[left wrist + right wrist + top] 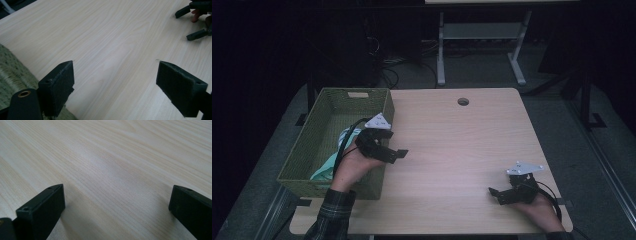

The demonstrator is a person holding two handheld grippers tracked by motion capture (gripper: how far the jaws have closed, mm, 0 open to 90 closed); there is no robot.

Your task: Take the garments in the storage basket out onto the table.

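Observation:
A green woven basket point(329, 102) sits at the table's left side, with a pale mint cloth point(328, 162) lying inside it. My left gripper point(397, 154) hovers at the basket's right wall, pointing right over the bare table point(452, 145). Its jaws stand wide apart with nothing between them point(115, 82). The basket's weave point(10, 72) shows at that view's lower left. My right gripper point(494, 194) rests low near the table's front right, pointing left, open and empty point(116, 205). It also appears far off in the left gripper view point(193, 23), jaws apart.
A round cable hole point(463, 101) sits near the table's far edge. Beyond the table stands a white desk frame point(482, 45) on a dark floor with cables. A plaid sleeve point(332, 212) enters at the bottom left.

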